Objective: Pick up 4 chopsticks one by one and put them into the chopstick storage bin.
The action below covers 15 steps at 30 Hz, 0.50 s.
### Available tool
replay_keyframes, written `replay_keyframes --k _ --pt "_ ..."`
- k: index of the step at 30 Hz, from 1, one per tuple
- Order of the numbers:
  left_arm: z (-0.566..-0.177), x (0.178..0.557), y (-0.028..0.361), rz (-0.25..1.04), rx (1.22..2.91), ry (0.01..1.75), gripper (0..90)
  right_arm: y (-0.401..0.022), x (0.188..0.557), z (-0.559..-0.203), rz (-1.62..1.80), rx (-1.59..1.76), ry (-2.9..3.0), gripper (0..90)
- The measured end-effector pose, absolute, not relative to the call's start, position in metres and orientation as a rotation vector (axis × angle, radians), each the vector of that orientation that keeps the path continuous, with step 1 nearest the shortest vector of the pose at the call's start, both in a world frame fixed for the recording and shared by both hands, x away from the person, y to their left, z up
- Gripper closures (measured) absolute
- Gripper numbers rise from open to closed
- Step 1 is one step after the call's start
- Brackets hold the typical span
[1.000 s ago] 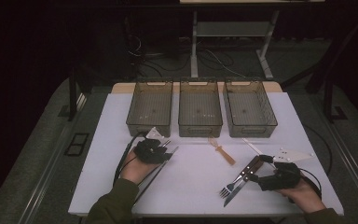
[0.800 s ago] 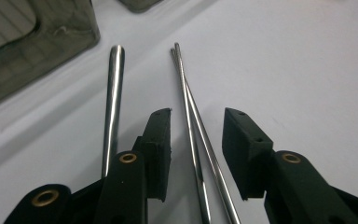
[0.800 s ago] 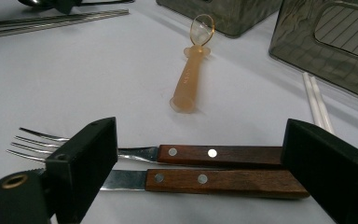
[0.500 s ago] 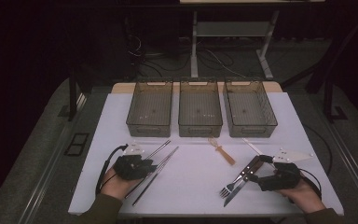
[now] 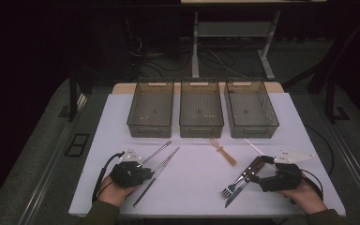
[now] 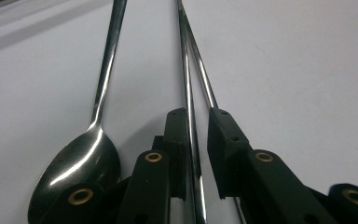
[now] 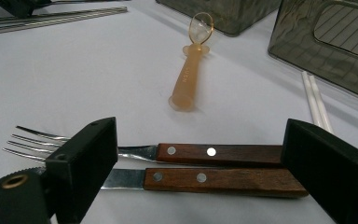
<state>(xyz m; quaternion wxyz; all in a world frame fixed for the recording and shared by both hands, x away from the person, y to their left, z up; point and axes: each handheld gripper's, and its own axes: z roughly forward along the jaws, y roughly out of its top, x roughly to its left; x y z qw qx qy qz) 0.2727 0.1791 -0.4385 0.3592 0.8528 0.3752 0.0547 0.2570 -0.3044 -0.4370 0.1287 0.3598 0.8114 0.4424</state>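
Two grippers: held low over the white table (image 5: 197, 187), one in each hand.
Left gripper (image 5: 143, 172): jaws have just been closing; a narrow gap is left, with one metal chopstick (image 6: 189, 107) between them and the second chopstick (image 6: 201, 74) against the right-hand jaw; a firm clamp cannot be confirmed.
Spoon (image 6: 81, 158): laid just left of the chopsticks, bowl beside the left jaw.
Orange plastic spoon (image 5: 223, 151): placed mid-table, apart.
Fork (image 7: 158, 151) and knife (image 7: 214, 179): laid side by side, wooden handles touching.
Right gripper (image 7: 200, 158): jaws spread wide, astride both handles, no pad contact seen.
Three bins (image 5: 201, 126): lined along the far edge.
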Motion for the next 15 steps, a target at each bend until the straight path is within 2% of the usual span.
replay_keyframes --k 15 --pt "-0.4416 0.2714 0.1742 0.178 2.229 0.974 83.4 -0.3038 0.2566 -0.4369 1.281 1.048 2.361 10.8"
